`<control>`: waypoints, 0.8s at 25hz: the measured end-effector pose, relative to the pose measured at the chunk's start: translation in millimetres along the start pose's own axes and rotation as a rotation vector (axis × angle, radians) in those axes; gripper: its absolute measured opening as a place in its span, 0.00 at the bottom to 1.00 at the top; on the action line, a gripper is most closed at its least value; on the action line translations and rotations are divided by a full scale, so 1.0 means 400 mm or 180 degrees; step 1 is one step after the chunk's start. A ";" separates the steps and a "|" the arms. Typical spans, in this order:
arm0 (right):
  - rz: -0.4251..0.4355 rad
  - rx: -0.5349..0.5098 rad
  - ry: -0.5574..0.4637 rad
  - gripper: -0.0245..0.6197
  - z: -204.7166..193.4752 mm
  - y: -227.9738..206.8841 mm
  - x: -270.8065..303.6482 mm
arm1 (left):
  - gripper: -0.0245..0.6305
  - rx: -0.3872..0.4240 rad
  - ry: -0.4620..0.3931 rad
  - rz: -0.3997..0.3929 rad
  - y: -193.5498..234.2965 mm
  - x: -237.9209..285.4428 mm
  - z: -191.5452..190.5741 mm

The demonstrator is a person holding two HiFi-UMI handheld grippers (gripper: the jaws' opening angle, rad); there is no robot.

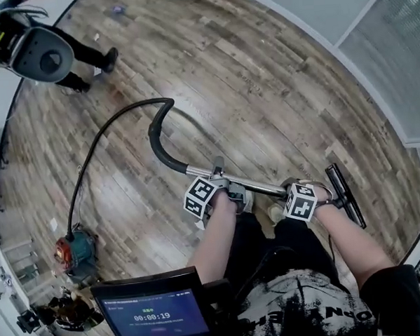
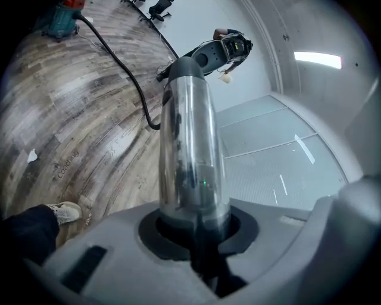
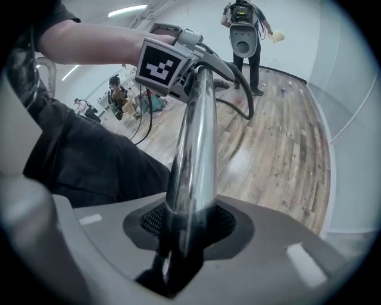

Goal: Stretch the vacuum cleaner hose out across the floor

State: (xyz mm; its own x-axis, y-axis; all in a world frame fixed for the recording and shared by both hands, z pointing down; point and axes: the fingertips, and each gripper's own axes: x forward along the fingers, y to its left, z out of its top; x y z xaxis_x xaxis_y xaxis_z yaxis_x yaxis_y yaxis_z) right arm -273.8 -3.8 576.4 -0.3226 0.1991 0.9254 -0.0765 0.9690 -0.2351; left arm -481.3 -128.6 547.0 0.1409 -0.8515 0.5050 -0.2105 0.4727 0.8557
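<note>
Two grips carry this step, both on the chrome wand (image 1: 264, 187), not on the hose (image 1: 152, 134) itself. In the head view the black hose leaves the wand's far end at 10 o'clock of the grippers, bends in a tight hook toward 12, then runs in a slack arc down to the vacuum body (image 1: 75, 251) at 8 o'clock. So it lies curved on the wood floor (image 1: 276, 90), not yet stretched. The floor head (image 1: 345, 195) sits at the wand's other end, at 3 o'clock. Left gripper (image 1: 222, 191): fingers clamped round the wand, which its own view shows seated in the notch (image 2: 196, 232). Right gripper (image 1: 293, 192): fingers likewise closed on the wand, with the tube running straight out from between them (image 3: 181, 229). Judgement: to do this well, carry the wand away from the vacuum body, toward 2 or 3 o'clock, so that the arc pays out and the hook opens. Keep both clamps firm so the smooth tube does not twist or slide. Stop once the hose lies straight; pulling on would likely drag the body. Another person (image 1: 85, 61) stands at 11 o'clock, well clear of that path. A screen (image 1: 156, 315) hangs at 6 o'clock.
</note>
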 end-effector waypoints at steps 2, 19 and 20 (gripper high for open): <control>-0.0088 -0.0004 -0.0029 0.26 0.015 0.010 -0.018 | 0.13 -0.0012 0.0090 0.0005 -0.013 -0.017 0.003; -0.0450 0.0190 -0.0080 0.26 0.026 0.018 -0.077 | 0.13 0.0108 0.0569 -0.0180 -0.073 0.005 -0.032; -0.0453 0.0182 -0.0094 0.26 0.010 0.018 -0.078 | 0.13 0.0121 0.0553 -0.0195 -0.076 0.005 -0.048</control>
State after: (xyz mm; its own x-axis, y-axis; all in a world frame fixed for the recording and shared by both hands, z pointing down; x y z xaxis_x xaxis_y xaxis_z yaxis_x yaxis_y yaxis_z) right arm -267.9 -3.4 544.7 -0.3323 0.0549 0.9416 -0.1767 0.9770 -0.1194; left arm -456.0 -140.1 524.1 0.3189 -0.8250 0.4666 -0.2324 0.4092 0.8823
